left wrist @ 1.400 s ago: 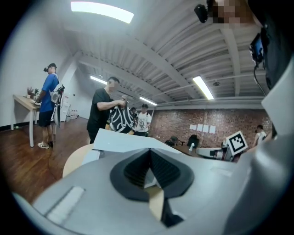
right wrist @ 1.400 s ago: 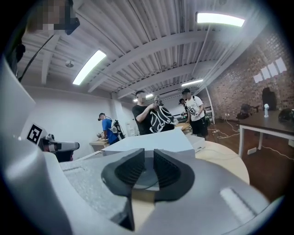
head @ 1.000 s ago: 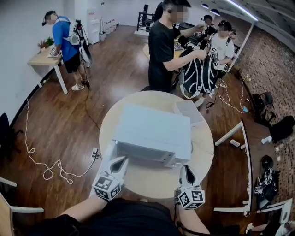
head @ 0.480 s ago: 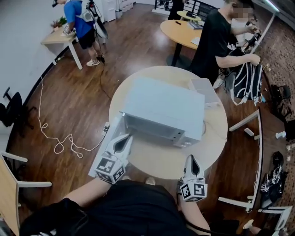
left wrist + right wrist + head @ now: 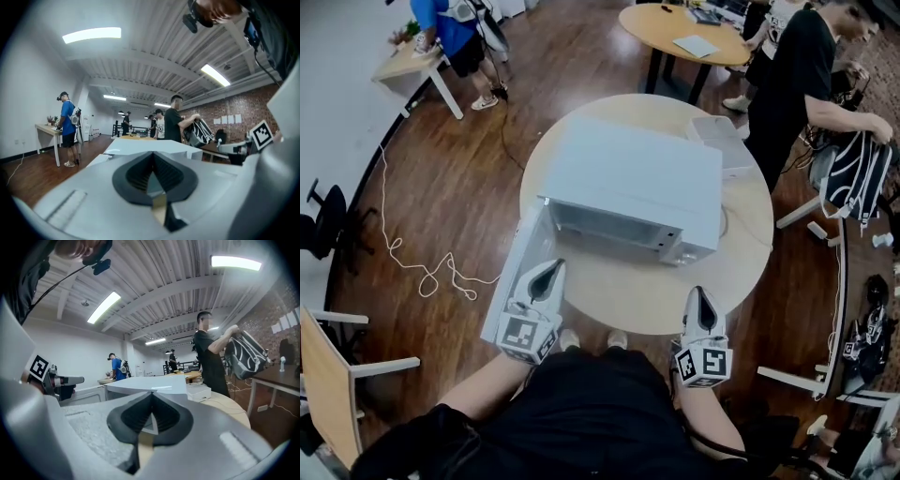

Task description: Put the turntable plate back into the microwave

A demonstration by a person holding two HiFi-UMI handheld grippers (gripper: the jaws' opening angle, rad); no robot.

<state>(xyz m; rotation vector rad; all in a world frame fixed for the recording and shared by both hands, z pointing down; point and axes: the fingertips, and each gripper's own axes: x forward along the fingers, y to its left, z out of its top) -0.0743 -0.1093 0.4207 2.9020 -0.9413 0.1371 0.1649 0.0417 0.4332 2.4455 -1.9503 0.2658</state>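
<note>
Microwave (image 5: 633,173) sits on round table (image 5: 722,281), door (image 5: 517,267) swung open on its left side. Turntable plate cannot be made out in any view. Left gripper (image 5: 549,272) is held just before the open door, jaws pressed together on nothing. Right gripper (image 5: 701,298) is over the table's near edge, jaws likewise together and empty. Only markings legible are the black-and-white square patterns on the left marker cube (image 5: 525,336) and right marker cube (image 5: 703,364).
</note>
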